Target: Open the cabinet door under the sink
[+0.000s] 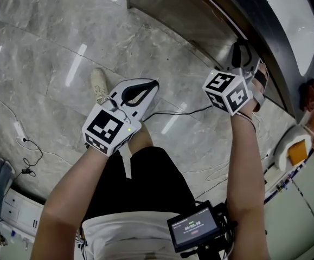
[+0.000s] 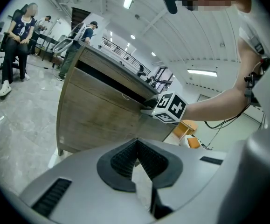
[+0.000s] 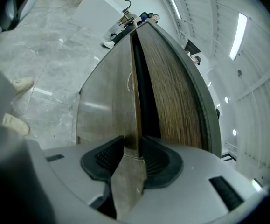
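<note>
Fingers (image 3: 157, 158) of the right gripper (image 3: 134, 147) are partly closed and clamped on the top edge of the cabinet door (image 3: 107, 97). One ribbed black pad presses each face of the thin panel. In the right gripper view that edge runs straight away from the jaws toward 12 o'clock, so its long axis lines up with the gripper. The door's pale grey-brown front lies at 10 o'clock. A dark gap and a wood-grain strip (image 3: 174, 92) lie at 1 o'clock.

In the head view the cabinet door (image 1: 173, 12) sits at 12 to 1 o'clock. Its top edge slants from 12 down toward 3 o'clock beneath a dark countertop rim (image 1: 280, 56). The right gripper (image 1: 242, 50) meets that edge at 2 o'clock, with its marker cube (image 1: 228, 91) just behind it.

At centre, the left gripper (image 1: 153, 85) hangs well apart from the cabinet, over the grey marble floor (image 1: 48, 53). Its jaws are pressed together with nothing between them. In the left gripper view, the left gripper (image 2: 137, 144) shows its pads meeting at the tip. A pale shoe (image 1: 98, 84) rests on the floor at 9 o'clock from it. A small screen device (image 1: 194, 229) sits at 6 o'clock.
</note>
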